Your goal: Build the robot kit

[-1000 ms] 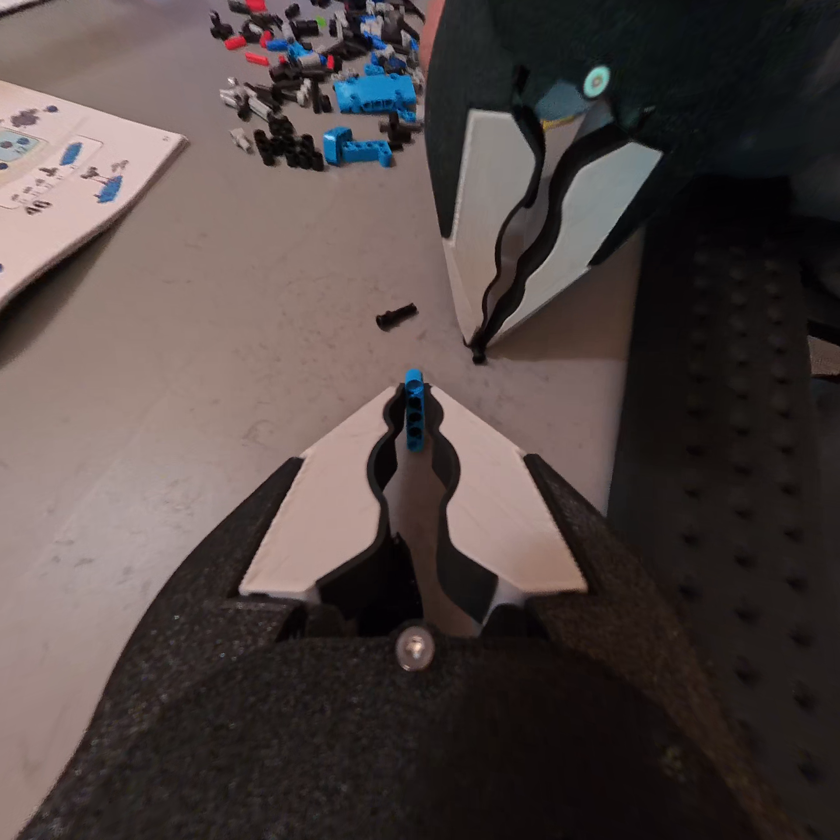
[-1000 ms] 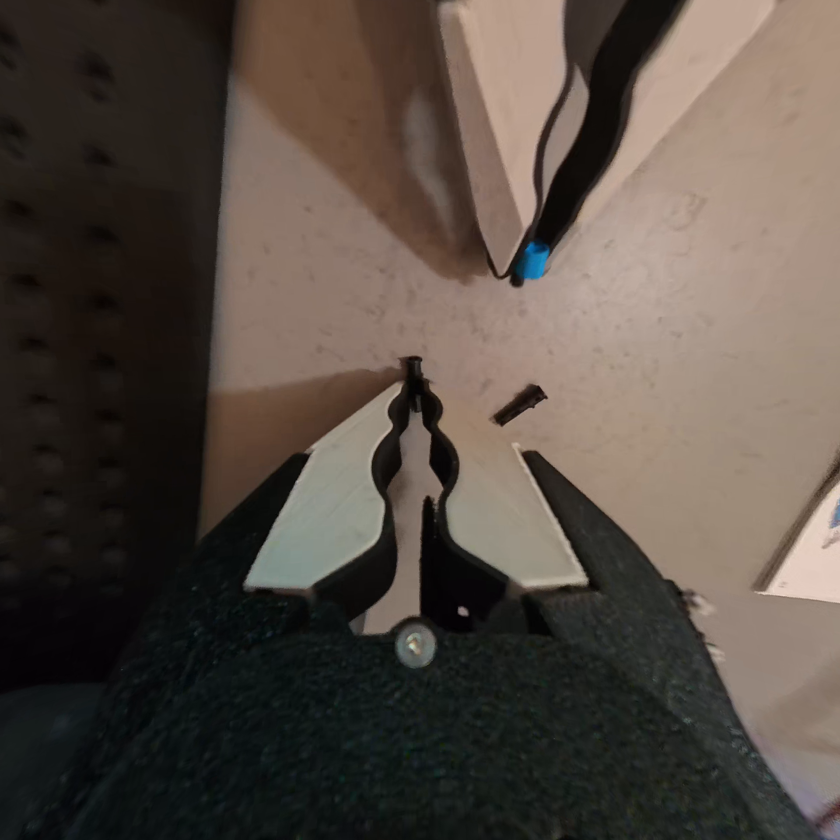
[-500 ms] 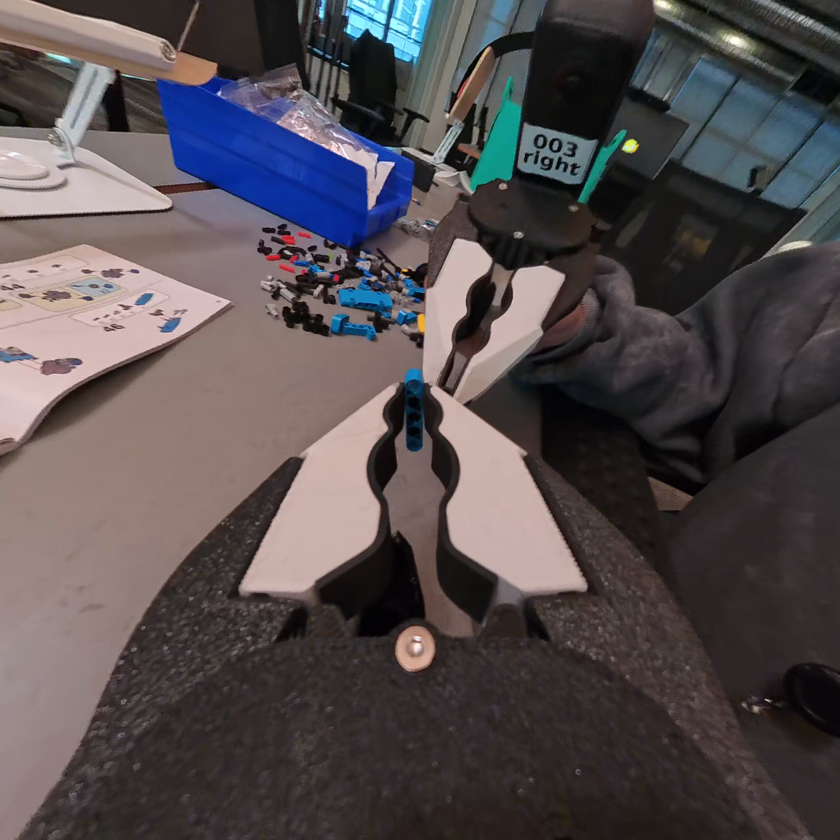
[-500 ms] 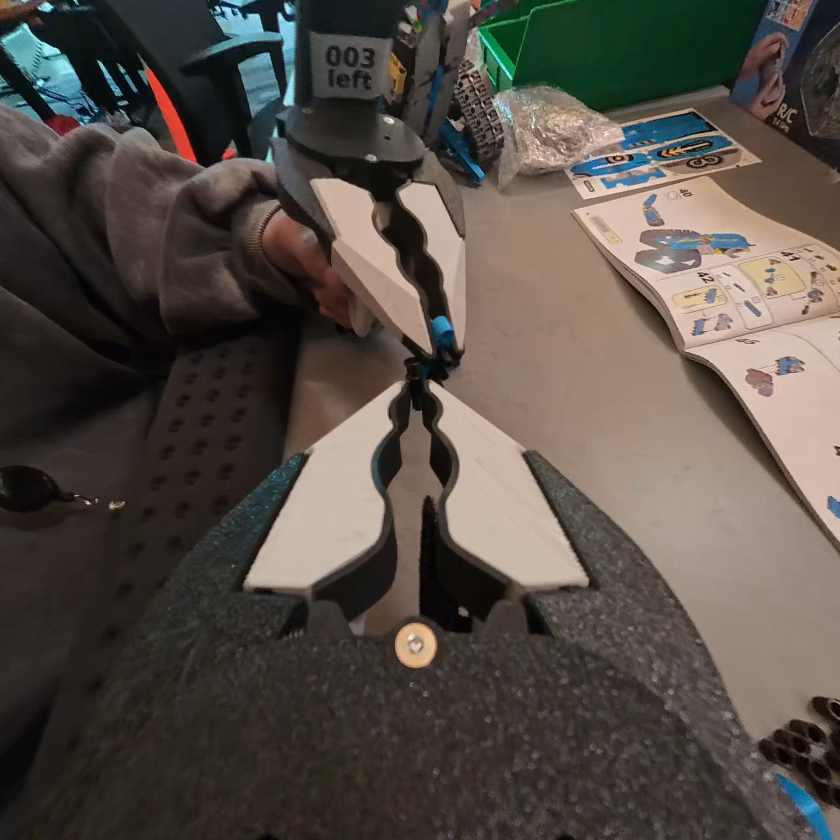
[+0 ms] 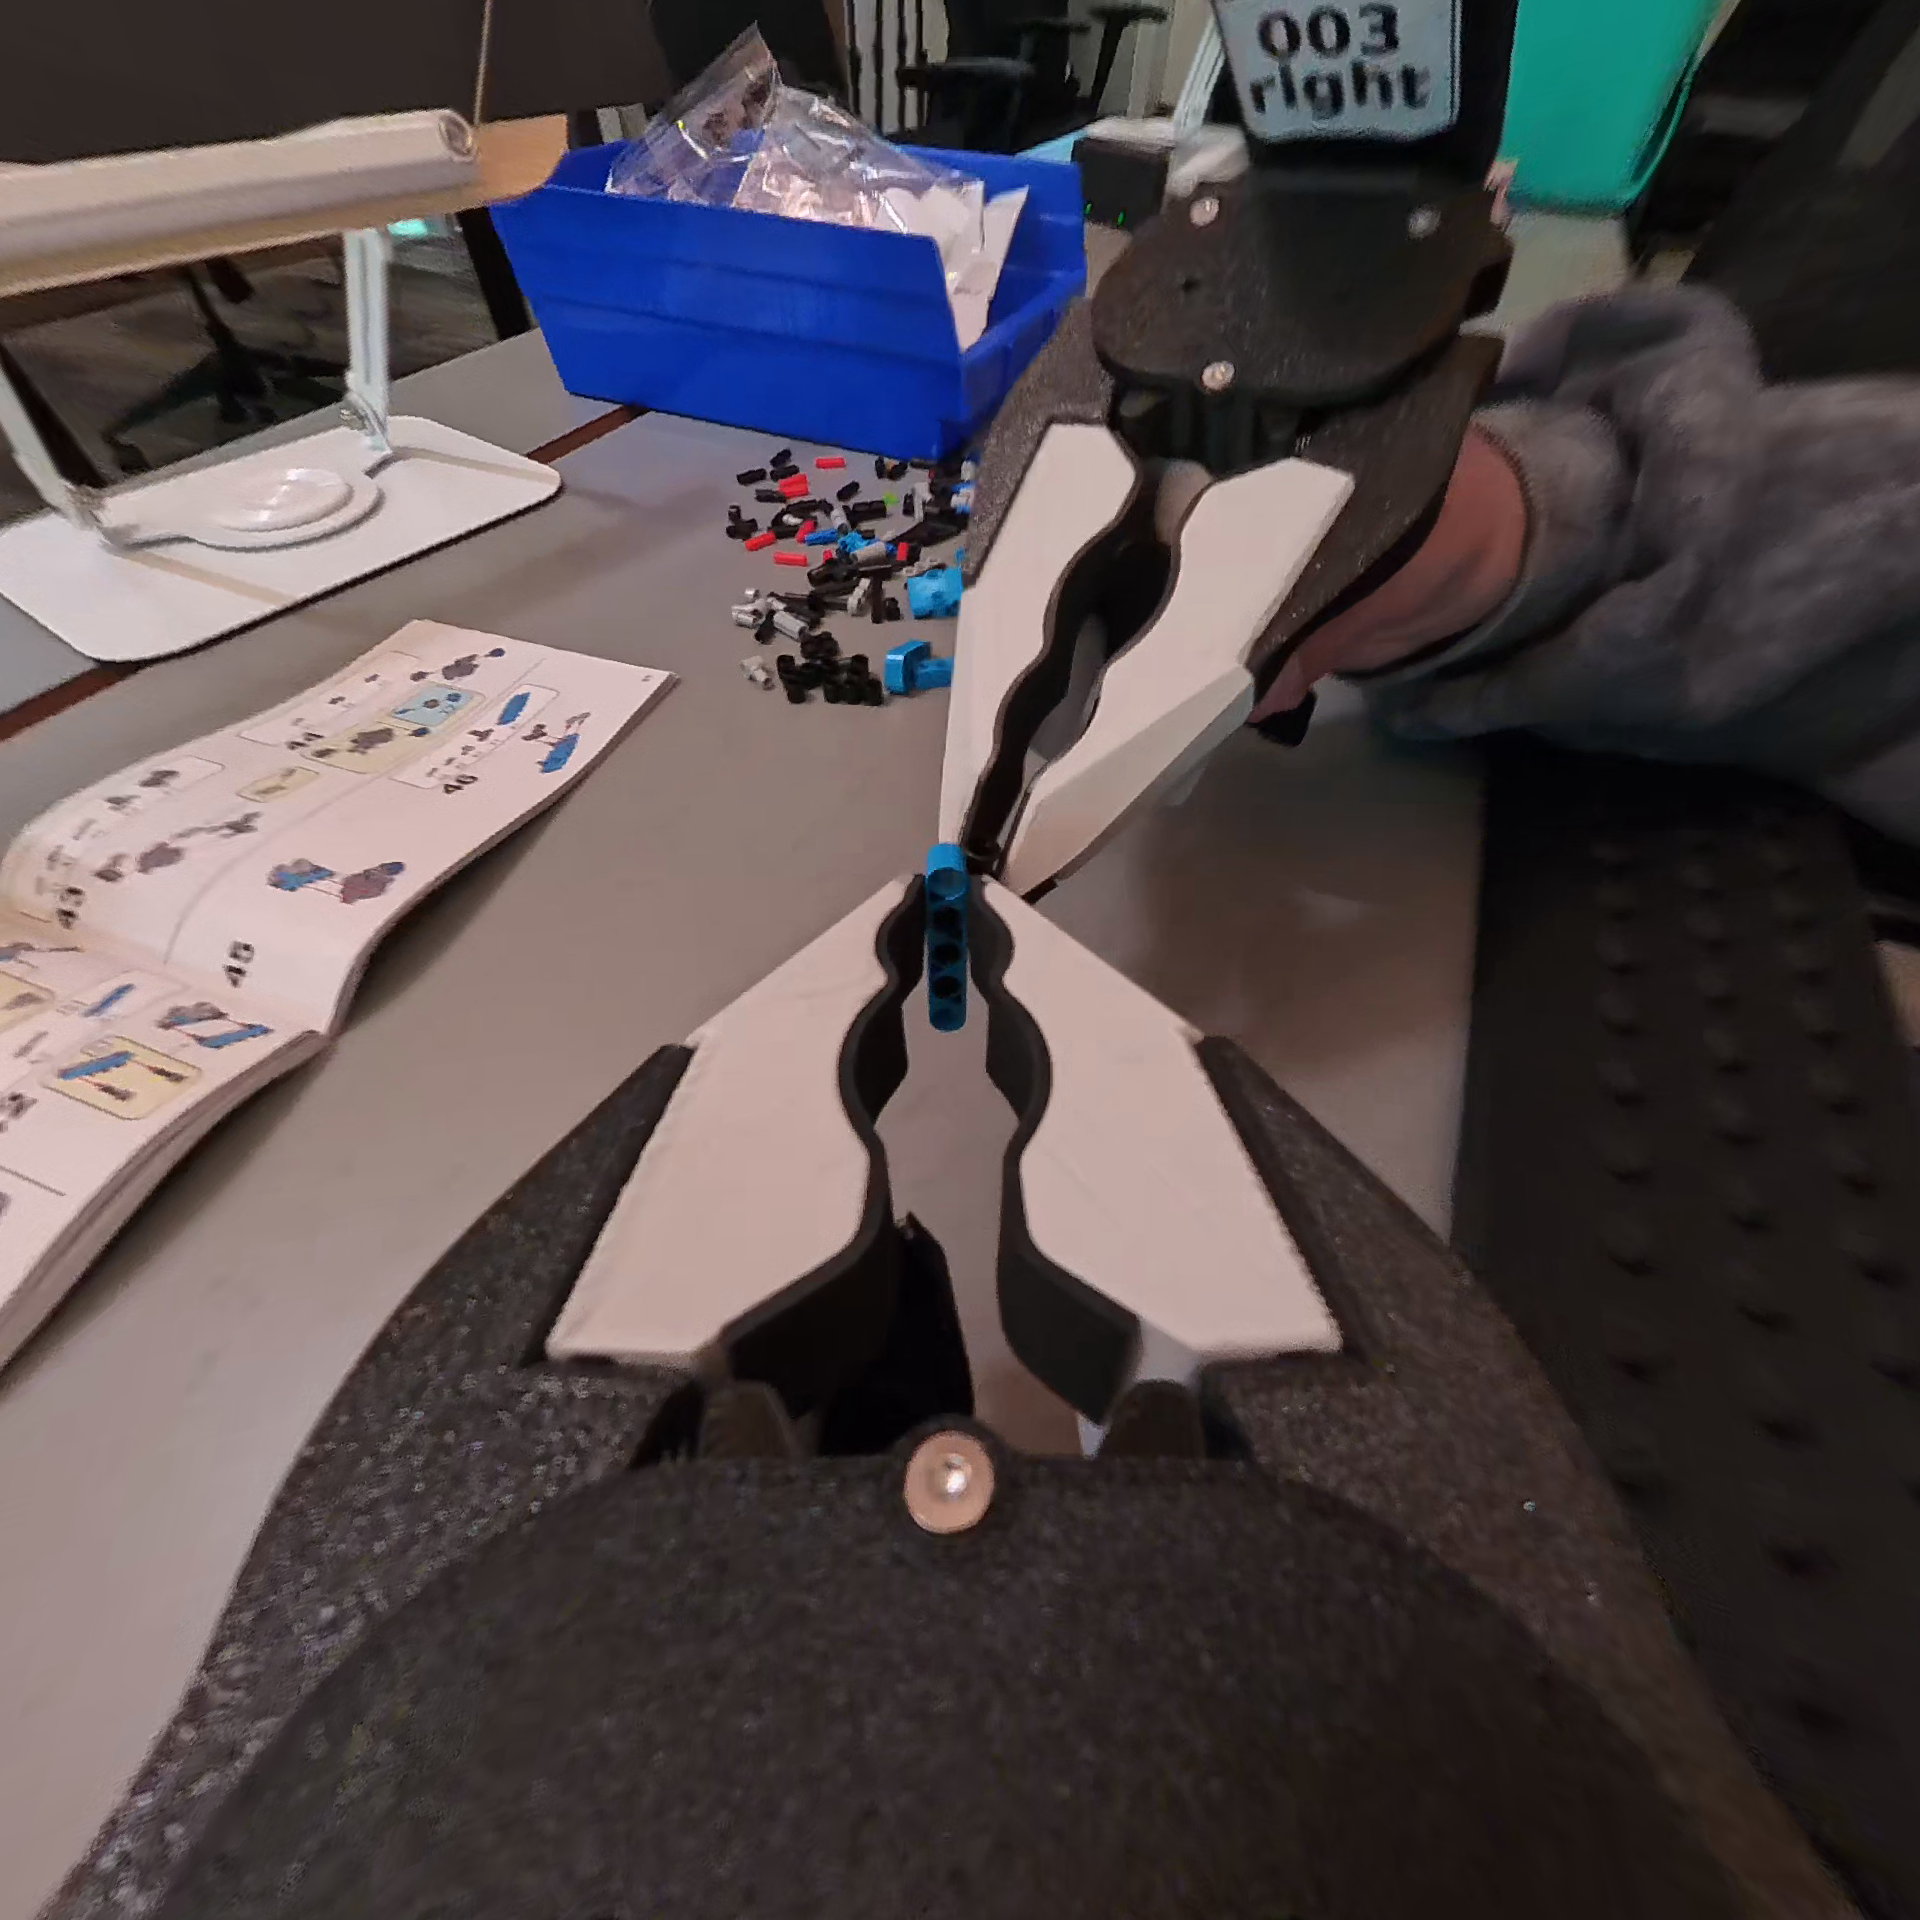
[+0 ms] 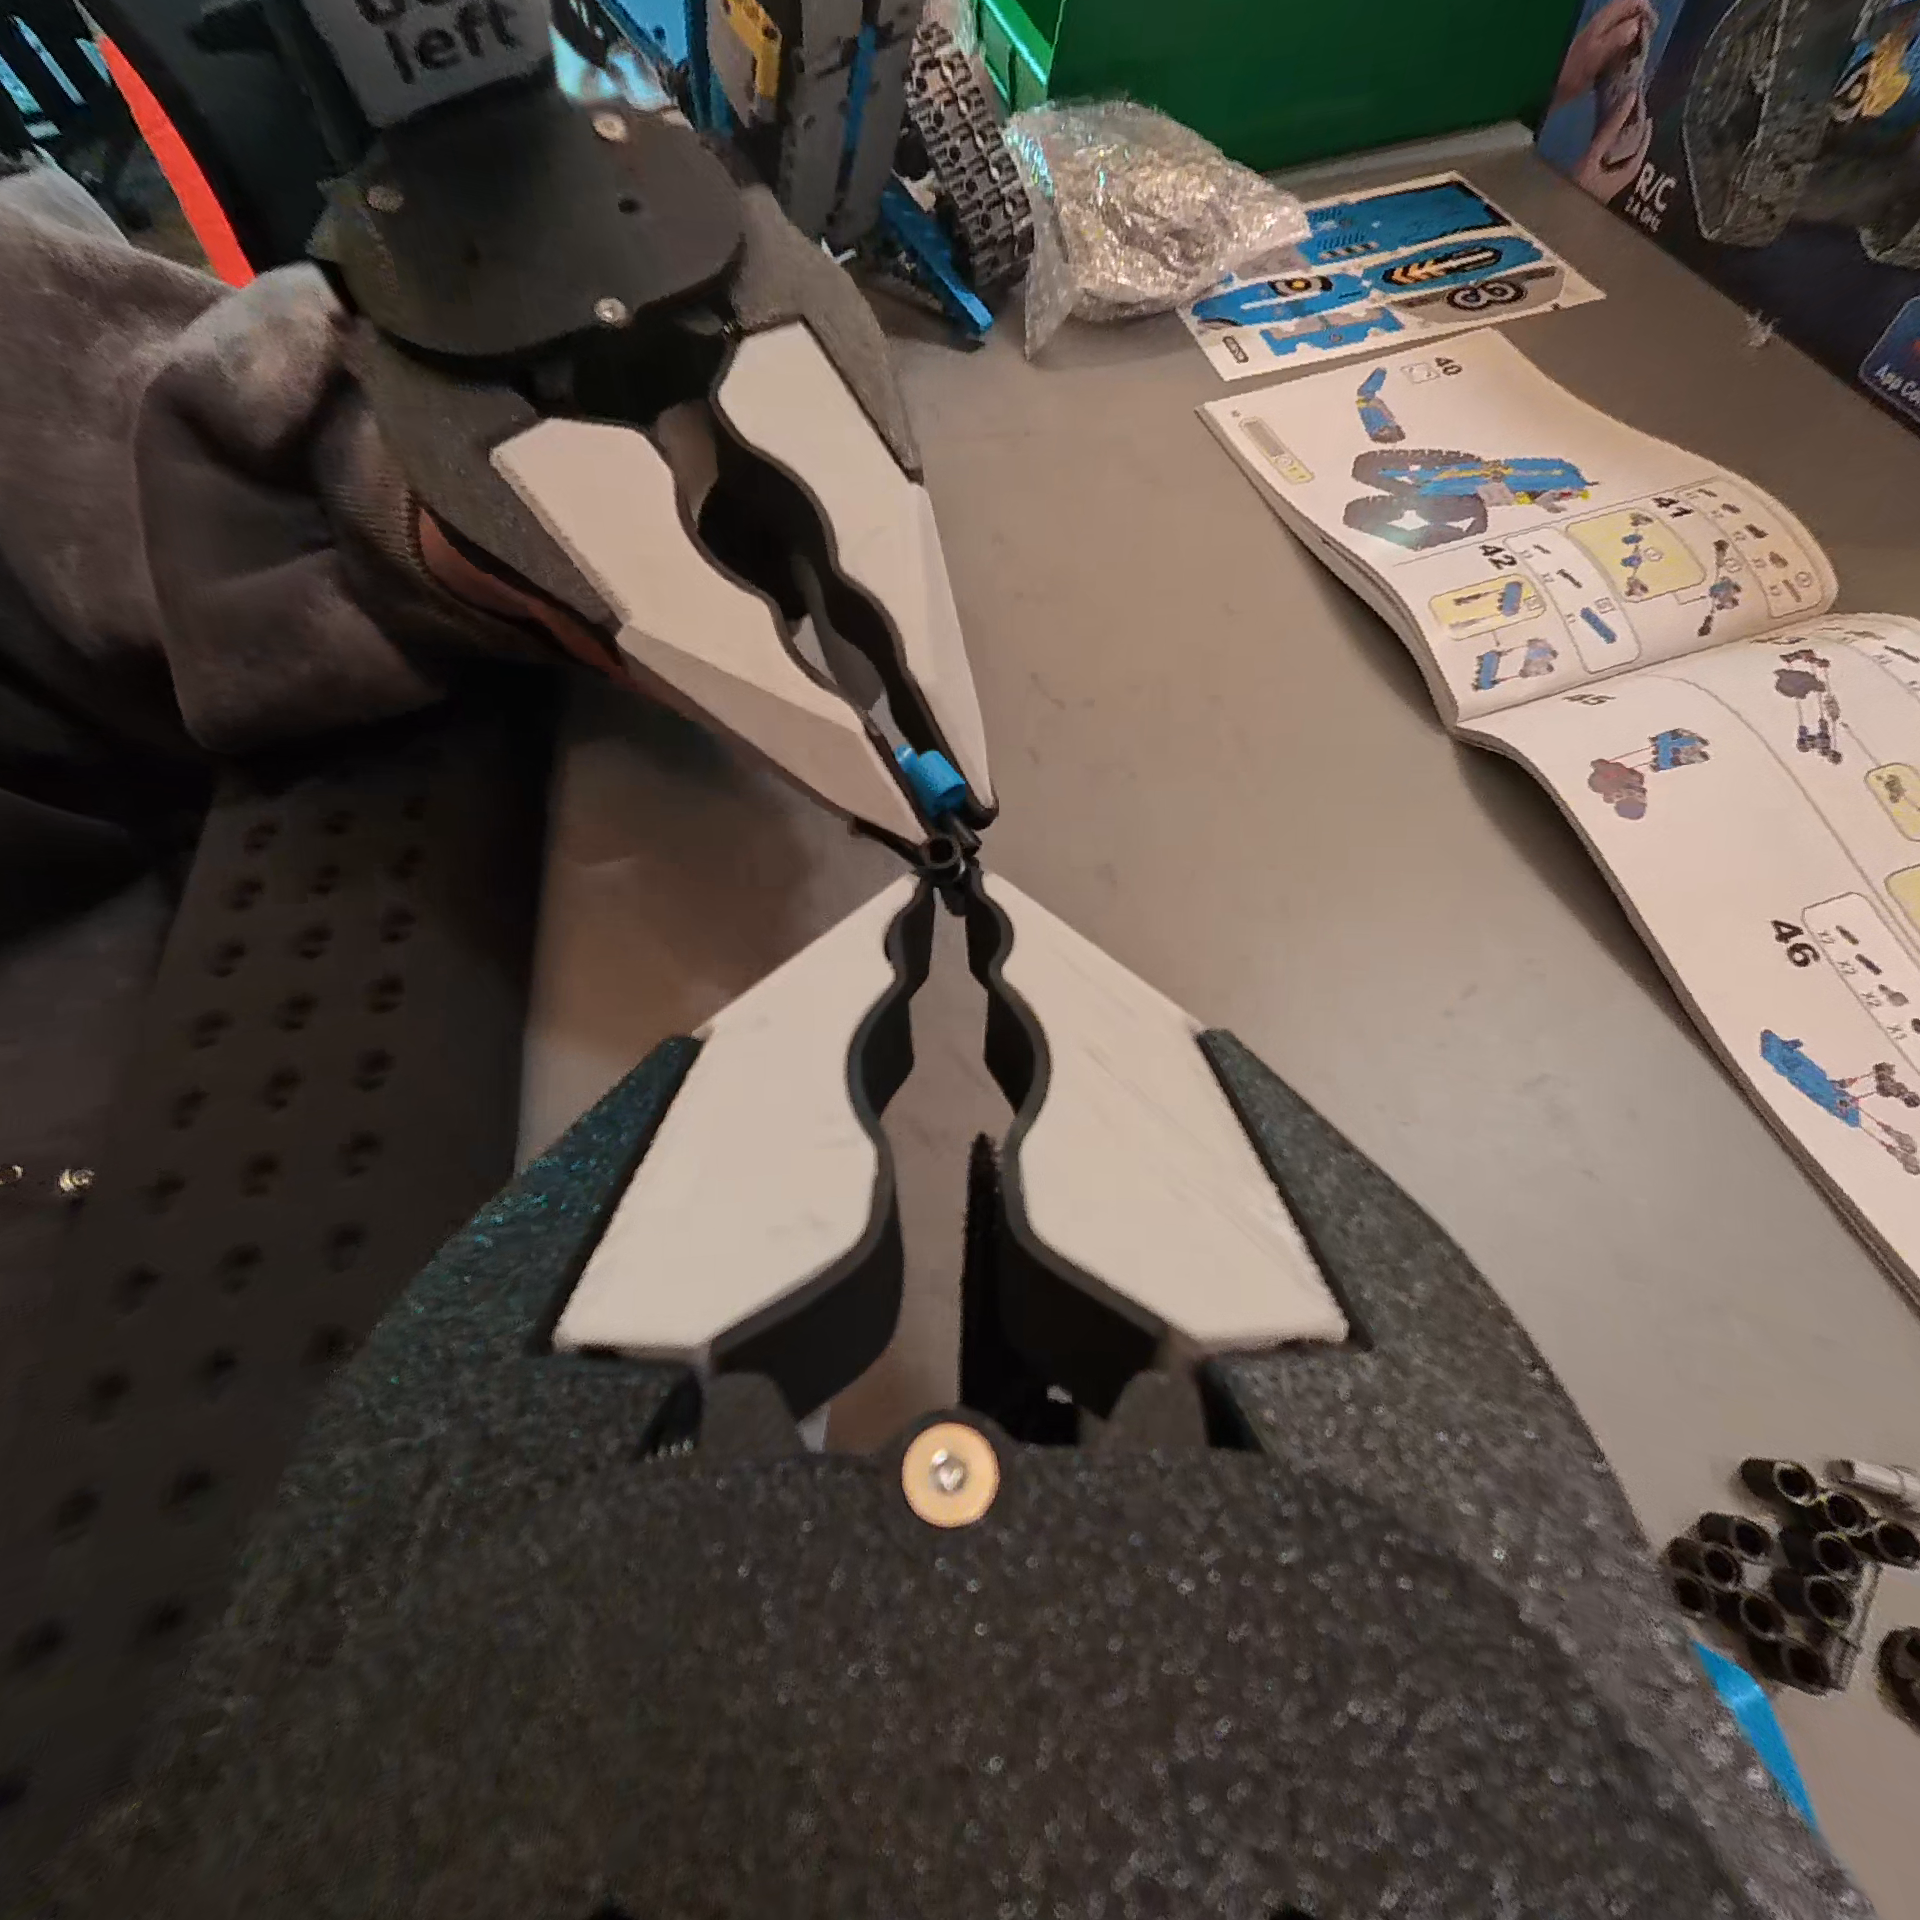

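The left gripper [image 5: 948, 904] has its jaws clamped on a small blue beam with holes [image 5: 945, 951], and the right gripper [image 6: 951, 899] has its jaws clamped on a black connector pin [image 6: 948, 857]. Both are held above the grey surface [image 5: 644, 935]. The pin's end meets the beam's tip, but whether it is pushed in I cannot tell; loose parts [image 5: 842, 582] lie by the open instruction booklet [image 5: 260, 831].

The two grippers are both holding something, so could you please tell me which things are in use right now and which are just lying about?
In use:
- left gripper, shut on the blue beam
- right gripper, shut on the black pin, tip to tip with the beam

Lying about:
- instruction booklet
- loose parts pile
- blue bin
- sticker sheet
- plastic bag
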